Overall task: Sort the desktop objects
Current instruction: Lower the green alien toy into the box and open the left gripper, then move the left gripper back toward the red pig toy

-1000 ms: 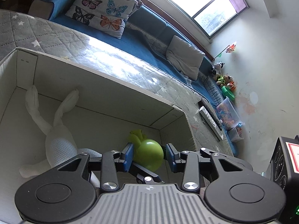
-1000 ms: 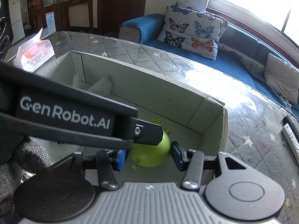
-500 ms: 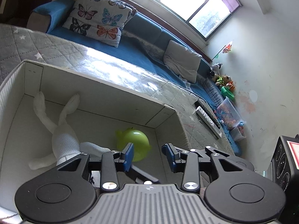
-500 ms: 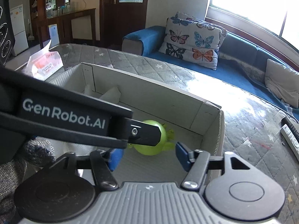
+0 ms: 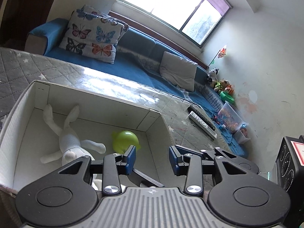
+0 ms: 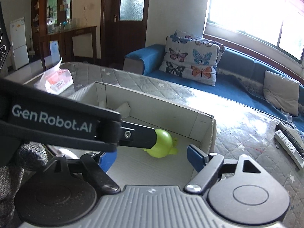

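A green round toy (image 5: 124, 140) lies on the floor of a white cardboard box (image 5: 98, 102), near its right end; it also shows in the right wrist view (image 6: 161, 145). A white plush rabbit (image 5: 68, 140) lies in the same box to the left. My left gripper (image 5: 152, 158) is open and empty, above the box's near right part. My right gripper (image 6: 152, 156) is open and empty, raised above the toy. The left gripper's black arm (image 6: 62, 121) crosses the right wrist view and hides part of the box (image 6: 152, 108).
The box sits on a grey quilted surface (image 5: 182, 121). Two remote controls (image 5: 201, 120) lie to the right of the box. A tissue pack (image 6: 55, 79) lies far left. A blue sofa with cushions (image 5: 91, 36) runs behind. A black speaker (image 5: 290, 159) stands at far right.
The green toy was between the jaws of both grippers; now it lies loose on the box floor. Both grippers have opened wider and pulled up and back from it.
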